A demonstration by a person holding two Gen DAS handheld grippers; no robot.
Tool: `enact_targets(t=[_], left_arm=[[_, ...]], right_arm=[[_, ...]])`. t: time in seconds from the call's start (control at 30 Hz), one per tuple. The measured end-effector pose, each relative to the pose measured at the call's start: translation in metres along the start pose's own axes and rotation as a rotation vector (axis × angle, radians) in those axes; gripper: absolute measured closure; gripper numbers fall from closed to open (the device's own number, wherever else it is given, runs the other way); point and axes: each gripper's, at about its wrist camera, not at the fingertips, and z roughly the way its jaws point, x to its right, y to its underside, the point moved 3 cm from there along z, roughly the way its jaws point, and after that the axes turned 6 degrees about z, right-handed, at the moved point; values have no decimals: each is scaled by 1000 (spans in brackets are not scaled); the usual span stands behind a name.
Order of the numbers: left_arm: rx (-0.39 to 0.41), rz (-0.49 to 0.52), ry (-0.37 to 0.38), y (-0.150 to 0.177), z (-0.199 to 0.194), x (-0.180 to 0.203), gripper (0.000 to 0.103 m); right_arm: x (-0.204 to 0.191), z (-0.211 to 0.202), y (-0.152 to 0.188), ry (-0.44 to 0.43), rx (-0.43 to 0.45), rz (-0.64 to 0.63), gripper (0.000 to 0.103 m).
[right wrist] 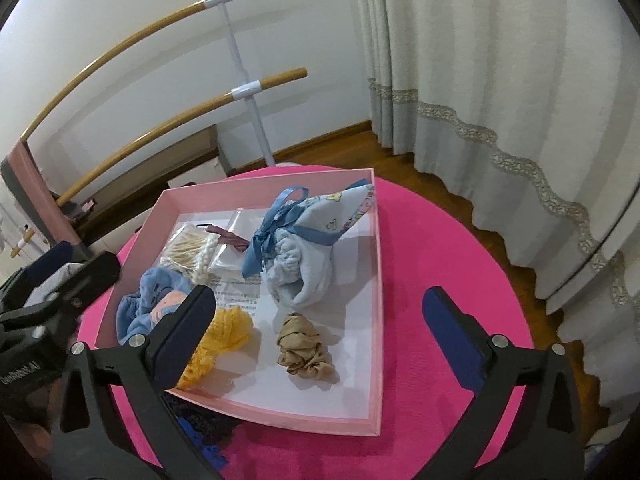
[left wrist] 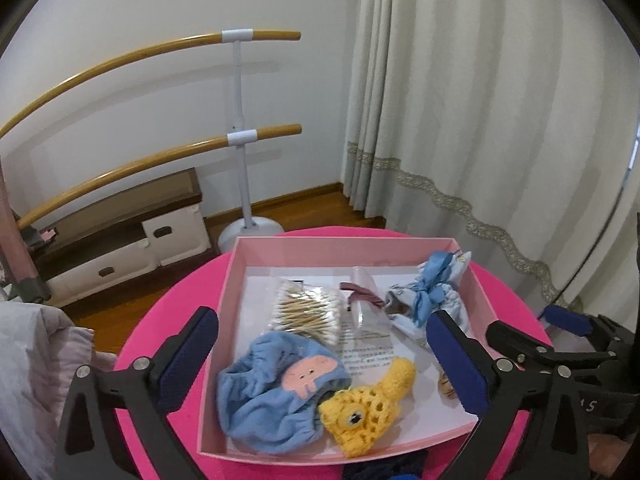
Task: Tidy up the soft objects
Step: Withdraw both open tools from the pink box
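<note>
A pink box (left wrist: 234,264) (right wrist: 378,264) sits on a round pink table (left wrist: 176,292) (right wrist: 432,248). Inside lie a blue cloth cap with a pink patch (left wrist: 272,392) (right wrist: 148,300), a yellow crochet toy (left wrist: 368,400) (right wrist: 228,328), a pale blue pouch tied with a blue ribbon (left wrist: 432,292) (right wrist: 296,256), a tan scrunchie (right wrist: 304,344), cotton swabs (left wrist: 308,312) (right wrist: 188,248) and a clear bag (left wrist: 368,308). My left gripper (left wrist: 324,360) hovers open over the box's near side. My right gripper (right wrist: 320,328) hovers open above the scrunchie. A dark blue item (left wrist: 384,470) (right wrist: 200,428) lies on the table before the box.
A ballet barre stand (left wrist: 240,128) (right wrist: 248,92) and a low drawer unit (left wrist: 120,240) stand by the wall. Curtains (left wrist: 480,100) (right wrist: 500,80) hang at the right. A pale quilted fabric (left wrist: 36,360) lies at the left. The floor is wood.
</note>
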Motion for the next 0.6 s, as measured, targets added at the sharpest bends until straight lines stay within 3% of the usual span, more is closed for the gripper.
enact_targets(t=[0.27,0.6], left_arm=[[53,-3,-24,10,-42,-4,0],[132,2,-62,32,-112,-10,0]], right_arm=[[-9,-28,-2,-8,62,3,0],[-19,-100,4,-33,214,11,0]])
